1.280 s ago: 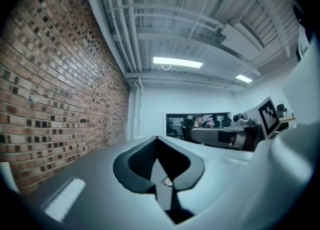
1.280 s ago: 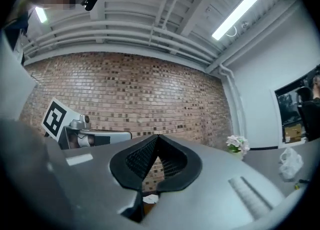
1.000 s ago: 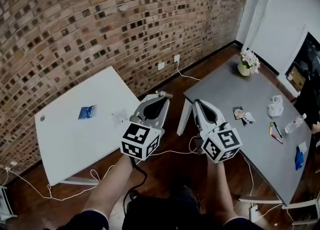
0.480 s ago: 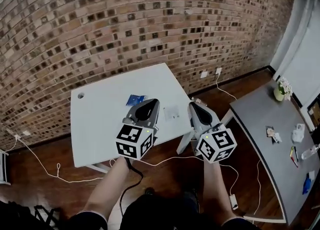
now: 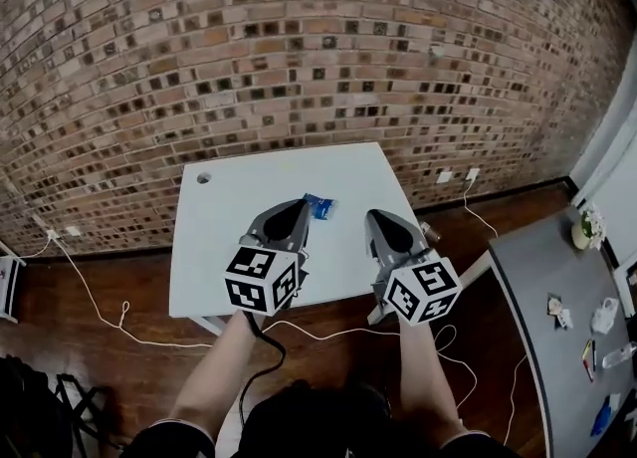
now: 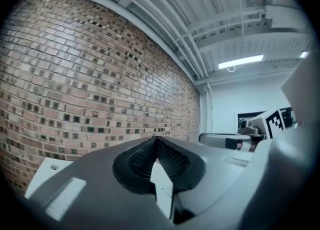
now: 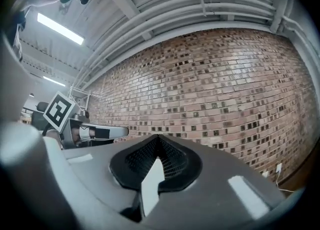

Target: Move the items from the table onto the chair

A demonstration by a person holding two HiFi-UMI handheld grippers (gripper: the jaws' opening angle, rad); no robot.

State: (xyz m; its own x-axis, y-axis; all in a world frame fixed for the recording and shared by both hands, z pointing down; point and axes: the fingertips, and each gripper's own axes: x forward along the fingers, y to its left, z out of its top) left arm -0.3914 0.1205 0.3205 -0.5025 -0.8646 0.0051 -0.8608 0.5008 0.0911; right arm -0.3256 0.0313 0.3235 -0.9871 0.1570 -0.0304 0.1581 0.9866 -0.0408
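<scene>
**On the white table, a blue packet waits to be picked up**

Near the far middle of the white table (image 5: 229, 247) lies a small blue packet (image 5: 318, 207), flat on the top and apart from everything else. In the head view it sits just beyond the tip of the left gripper (image 5: 296, 209), with the right gripper (image 5: 376, 219) close by on its other side. Neither touches it.

The step in hand looks like the approach to the first pick: nothing has been taken up, and no chair can be made out in any view (a dark shape at the lower left corner is too cut off to name).

Both grippers have their jaws pressed together with nothing between them; each gripper's own view shows the ribbed pads meeting, with only the brick wall (image 5: 299, 68) beyond. The forearms reach forward side by side over the near edge of the table. The grippers are held about level, aimed at the wall, not down at the tabletop.

The next move probably calls for one gripper to part its jaws, tip downward and settle over the packet. As the packet is thin and lies flat, the pads will likely have to catch an edge. The carry then means turning away to find the chair.

To the right stands a grey table (image 5: 537, 297) with small things on it, and a cable (image 5: 100, 317) trails across the wooden floor.
</scene>
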